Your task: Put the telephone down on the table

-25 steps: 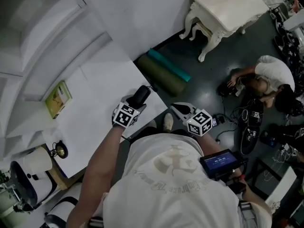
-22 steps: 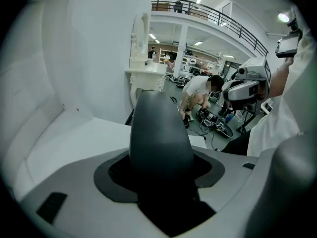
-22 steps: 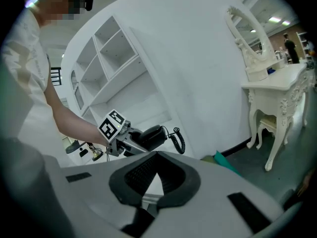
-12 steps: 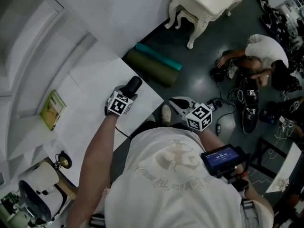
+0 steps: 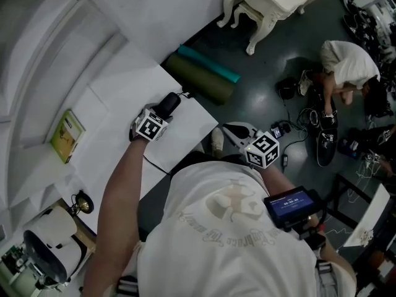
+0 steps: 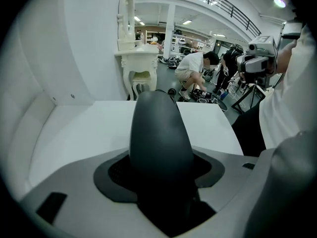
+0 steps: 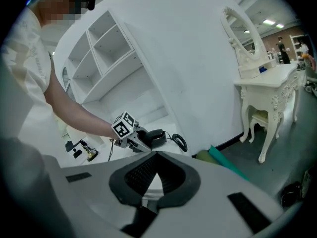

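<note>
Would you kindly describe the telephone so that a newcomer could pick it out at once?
Find the white table beside the curved wall, then its corner nearest the green rolls. There the left gripper is shut on the telephone: a dark, rounded handset trailing a coiled cord, unlike the flat green book farther along the table.

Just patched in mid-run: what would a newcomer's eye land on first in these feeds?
First, the black telephone handset clamped in the left gripper near a corner of the white table, with its coiled cord trailing. Next, the right gripper, shut and empty, held off the table over the dark floor. A person crouches on that floor at the far right.
</note>
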### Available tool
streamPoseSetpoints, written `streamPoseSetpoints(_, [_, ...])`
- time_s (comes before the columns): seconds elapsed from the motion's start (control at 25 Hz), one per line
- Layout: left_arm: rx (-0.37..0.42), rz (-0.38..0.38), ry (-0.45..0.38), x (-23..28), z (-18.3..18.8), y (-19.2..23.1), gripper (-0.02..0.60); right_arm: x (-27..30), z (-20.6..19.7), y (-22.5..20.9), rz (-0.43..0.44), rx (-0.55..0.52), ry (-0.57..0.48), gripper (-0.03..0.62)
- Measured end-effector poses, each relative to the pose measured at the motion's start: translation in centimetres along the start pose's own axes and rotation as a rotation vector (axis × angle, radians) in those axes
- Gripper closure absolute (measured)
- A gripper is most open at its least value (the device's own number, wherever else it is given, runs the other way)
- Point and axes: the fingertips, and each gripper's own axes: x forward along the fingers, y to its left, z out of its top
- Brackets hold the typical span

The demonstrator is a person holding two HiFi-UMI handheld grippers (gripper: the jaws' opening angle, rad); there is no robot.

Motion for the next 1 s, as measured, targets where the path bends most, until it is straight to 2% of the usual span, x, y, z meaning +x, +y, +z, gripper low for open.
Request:
streamPoseSetpoints(0.16, [0.025,-0.007,0.039,0.2,-0.6,0.5,0.296,0.3,0.3,0.2,0.002,-0.010,0.007,0.579])
streamPoseSetpoints(0.48, [0.021,-0.042,0.034,-0.1,-1.1,0.4,0.295,0.1,0.1,0.7,-0.010,-0.017,0.013,0.579])
streamPoseSetpoints(0.8, [-0.016,-0.014,0.032,-0.5,-1.4,0.6,0.272,0.0,-0.3,0.9,0.005,-0.022,0.008,0.579])
streamPoseSetpoints(1.0, [-0.056,0.016,-0.016,-1.8,-1.1,0.4,0.272,0.3,0.2,1.2,0.045,-0.041,0.012,0.579])
